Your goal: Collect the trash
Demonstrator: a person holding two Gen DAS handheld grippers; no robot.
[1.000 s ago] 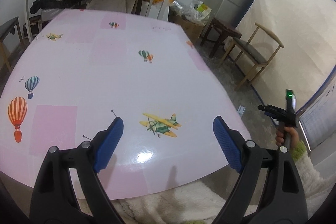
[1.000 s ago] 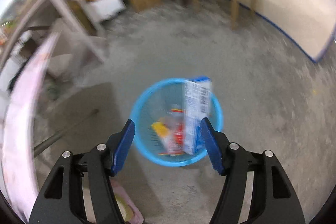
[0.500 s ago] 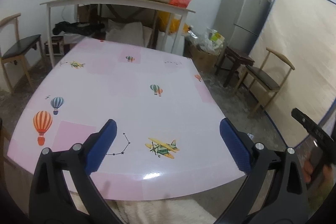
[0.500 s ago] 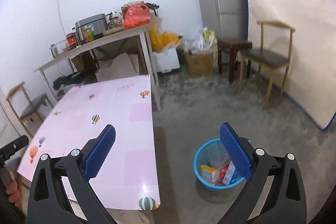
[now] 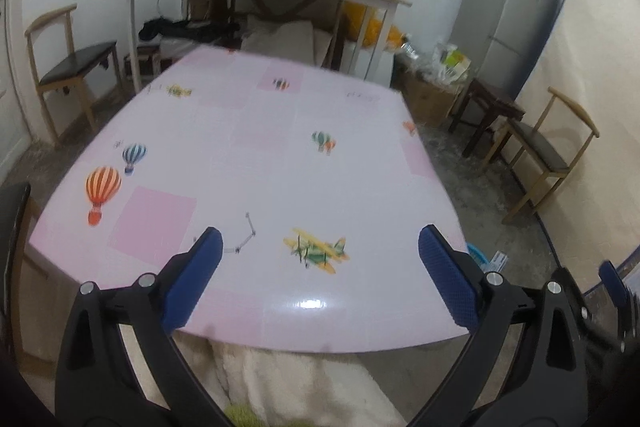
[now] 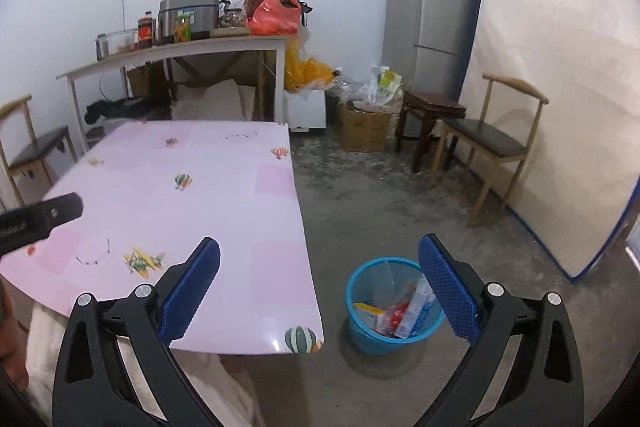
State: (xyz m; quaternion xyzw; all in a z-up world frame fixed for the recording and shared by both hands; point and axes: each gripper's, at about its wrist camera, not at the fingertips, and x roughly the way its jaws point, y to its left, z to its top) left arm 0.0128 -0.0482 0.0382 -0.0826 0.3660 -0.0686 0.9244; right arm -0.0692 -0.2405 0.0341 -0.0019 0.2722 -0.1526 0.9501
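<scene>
Right wrist view: right tongs [image 6: 319, 285] gaping wide after just opening, nothing between them, hanging beside the pink desk [image 6: 192, 187]. Trash is sitting in the blue mesh bin [image 6: 394, 307] on the floor, so drop looks done. Left tongs [image 5: 320, 277] also just spreading, empty, over the bare desk. Versus earlier, right camera is no longer looking straight down into the bin.

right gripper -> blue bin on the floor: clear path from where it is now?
Probably yes. The right gripper is open with nothing between its pads, and the blue bin stands on bare floor beside the pink table, apart from its edge, with nothing over its mouth. It already holds cartons and wrappers.
</scene>
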